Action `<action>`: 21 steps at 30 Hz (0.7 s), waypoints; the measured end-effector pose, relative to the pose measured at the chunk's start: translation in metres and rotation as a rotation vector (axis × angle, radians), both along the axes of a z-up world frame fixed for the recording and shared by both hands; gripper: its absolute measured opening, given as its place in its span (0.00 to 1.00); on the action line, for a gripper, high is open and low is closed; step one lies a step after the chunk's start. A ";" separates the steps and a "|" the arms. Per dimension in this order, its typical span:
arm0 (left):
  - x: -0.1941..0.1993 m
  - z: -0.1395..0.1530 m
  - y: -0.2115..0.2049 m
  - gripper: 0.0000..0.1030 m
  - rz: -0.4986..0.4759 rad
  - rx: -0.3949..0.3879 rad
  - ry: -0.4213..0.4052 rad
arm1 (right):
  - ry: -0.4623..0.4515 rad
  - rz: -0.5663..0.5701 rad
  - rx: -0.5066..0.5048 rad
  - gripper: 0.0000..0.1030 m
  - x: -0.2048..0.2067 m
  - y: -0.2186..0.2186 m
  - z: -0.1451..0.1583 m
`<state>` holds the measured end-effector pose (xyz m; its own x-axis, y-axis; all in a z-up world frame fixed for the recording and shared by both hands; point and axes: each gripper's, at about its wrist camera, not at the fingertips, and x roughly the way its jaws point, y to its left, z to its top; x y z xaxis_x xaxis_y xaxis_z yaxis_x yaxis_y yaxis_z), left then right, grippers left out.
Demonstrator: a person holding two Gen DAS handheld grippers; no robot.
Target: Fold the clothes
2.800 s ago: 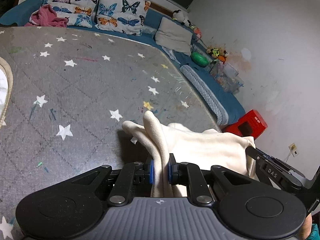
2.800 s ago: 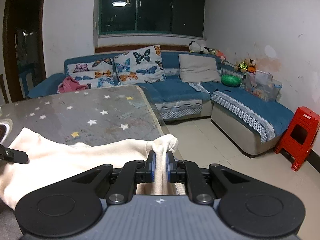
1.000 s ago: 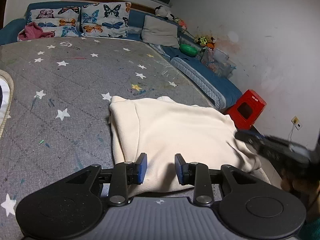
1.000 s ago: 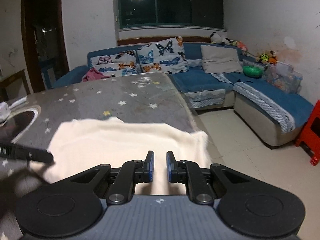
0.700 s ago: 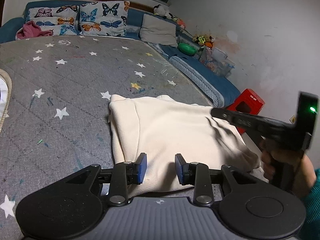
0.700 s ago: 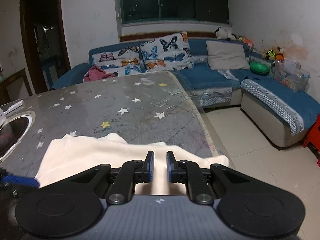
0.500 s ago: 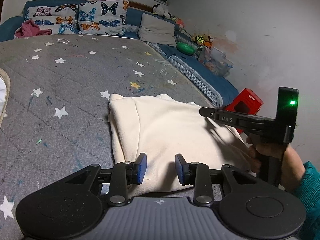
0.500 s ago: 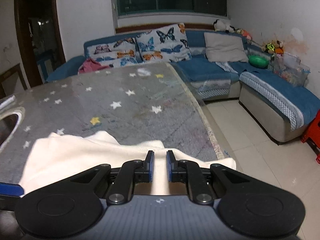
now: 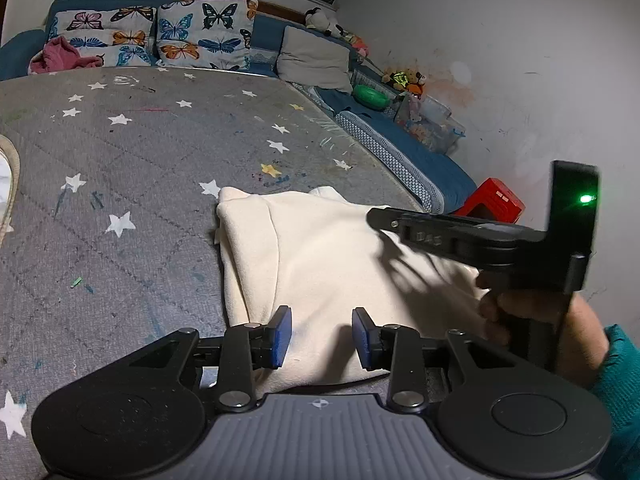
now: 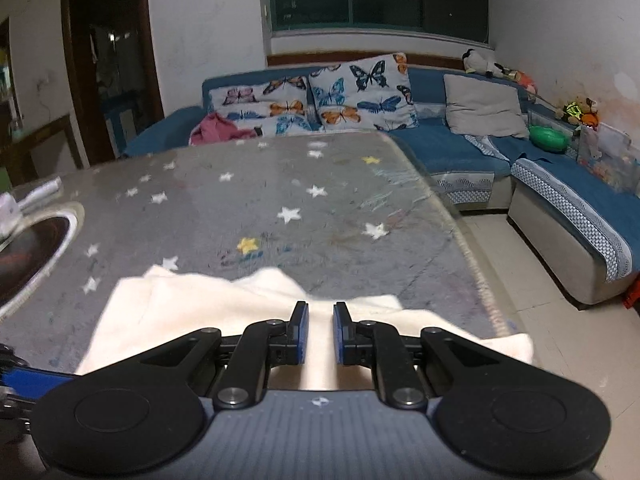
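Cream garment [image 9: 332, 264] near edge hidden beneath left tool [image 9: 321, 338].

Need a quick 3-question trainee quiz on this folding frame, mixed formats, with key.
1. True or false: the left gripper is clamped on the cream garment.
2. Where does the garment lie? A) spread flat on the sofa B) folded on the grey star-print table cover, near its right edge C) on the floor tiles
3. Fill in: beyond the table edge in the left wrist view, against the wall, stands a ____ plastic stool.

Key: 1 false, its jaws stand apart above the cloth. 2 B. 3 red.
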<state>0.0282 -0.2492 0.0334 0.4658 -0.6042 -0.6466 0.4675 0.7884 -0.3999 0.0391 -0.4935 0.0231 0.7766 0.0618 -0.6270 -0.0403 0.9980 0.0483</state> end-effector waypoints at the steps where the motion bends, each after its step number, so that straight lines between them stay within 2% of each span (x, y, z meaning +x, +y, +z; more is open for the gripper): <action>1: 0.000 0.000 0.000 0.36 0.001 0.000 0.001 | 0.000 -0.002 -0.003 0.13 0.001 0.001 -0.001; 3: 0.000 0.001 0.000 0.38 0.002 -0.001 0.002 | -0.004 -0.003 -0.006 0.15 -0.001 0.002 0.000; 6: -0.003 0.002 0.000 0.42 0.006 0.002 -0.003 | -0.016 0.000 -0.016 0.23 -0.009 0.003 0.006; 8: -0.005 0.003 -0.001 0.46 0.011 0.005 -0.007 | -0.027 -0.005 -0.020 0.38 -0.017 0.004 0.011; 12: -0.010 0.006 0.000 0.50 0.019 0.014 -0.019 | -0.045 -0.017 -0.017 0.43 -0.034 0.004 0.017; 14: -0.013 0.007 0.001 0.54 0.022 0.015 -0.025 | -0.055 -0.029 -0.006 0.50 -0.044 0.004 0.020; 16: -0.015 0.008 0.002 0.58 0.029 0.021 -0.030 | -0.063 -0.038 0.003 0.53 -0.054 0.004 0.023; 21: -0.022 0.009 0.009 0.68 0.051 0.031 -0.035 | -0.075 -0.051 -0.032 0.72 -0.076 0.010 0.026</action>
